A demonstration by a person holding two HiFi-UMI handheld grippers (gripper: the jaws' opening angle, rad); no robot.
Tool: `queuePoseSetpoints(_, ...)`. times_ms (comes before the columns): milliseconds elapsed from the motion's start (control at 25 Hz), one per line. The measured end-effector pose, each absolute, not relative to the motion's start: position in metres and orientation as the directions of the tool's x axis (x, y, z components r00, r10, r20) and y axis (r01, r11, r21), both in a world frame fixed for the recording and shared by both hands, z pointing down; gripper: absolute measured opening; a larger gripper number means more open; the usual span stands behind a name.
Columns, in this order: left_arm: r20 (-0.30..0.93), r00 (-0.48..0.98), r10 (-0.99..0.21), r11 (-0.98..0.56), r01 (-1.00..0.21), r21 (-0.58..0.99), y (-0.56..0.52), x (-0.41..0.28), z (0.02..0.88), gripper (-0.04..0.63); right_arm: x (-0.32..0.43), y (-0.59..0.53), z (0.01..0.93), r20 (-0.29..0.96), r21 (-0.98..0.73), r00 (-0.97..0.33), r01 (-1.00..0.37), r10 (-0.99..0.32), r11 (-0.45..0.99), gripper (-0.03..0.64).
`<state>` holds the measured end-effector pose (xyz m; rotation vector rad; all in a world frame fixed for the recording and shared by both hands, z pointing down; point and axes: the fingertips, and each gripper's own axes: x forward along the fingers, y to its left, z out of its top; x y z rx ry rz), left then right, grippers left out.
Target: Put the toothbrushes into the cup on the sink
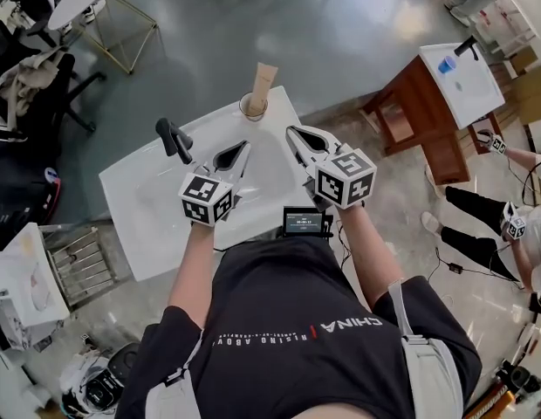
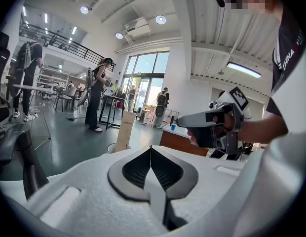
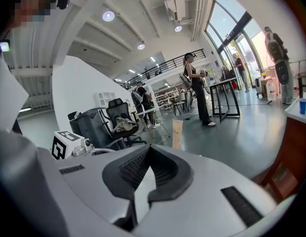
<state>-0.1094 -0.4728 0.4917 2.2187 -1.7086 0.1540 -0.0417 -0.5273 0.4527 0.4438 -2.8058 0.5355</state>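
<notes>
Both sets of jaws are shut with nothing between them: the left gripper (image 1: 243, 149) and the right gripper (image 1: 293, 133) hang side by side above the white sink (image 1: 148, 199), tips pointing toward the cup (image 1: 252, 106) at its far edge. The only thing I can match to a toothbrush is a tall tan pack (image 1: 264, 80) that stands in the cup, leaning a little and sticking well above the rim. It looks like a cardboard sleeve, but I cannot read it or see a brush inside. I judge it light and fairly stiff lengthwise, though the card would crush under a hard pinch. I'd take it across its flat faces in the upper half, clear of the rim, and squeeze gently. The cup looks small and light, so a bump or a sideways pull on the pack could tip it near that edge. I see no loose toothbrush on the bare part of the sink beside the black faucet (image 1: 174, 138). Much is hidden, though: the grippers and my arms cover the middle, my torso and a small screen (image 1: 305, 222) cut off the near edge, and the inside of the cup is out of sight. In both gripper views the gripper body blocks most of the cup, so only the pack rises above it.
</notes>
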Motion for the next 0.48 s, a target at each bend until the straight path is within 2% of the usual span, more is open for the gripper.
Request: queuePoseSetpoints(480, 0.304, 0.276, -0.912, -0.221, -0.954, 0.201, -0.474, -0.1141, 0.4979, 0.012, -0.0442, -0.5321, 0.4558, 0.32, -0.3, -0.916, -0.339, -0.241, 0.892, 0.011)
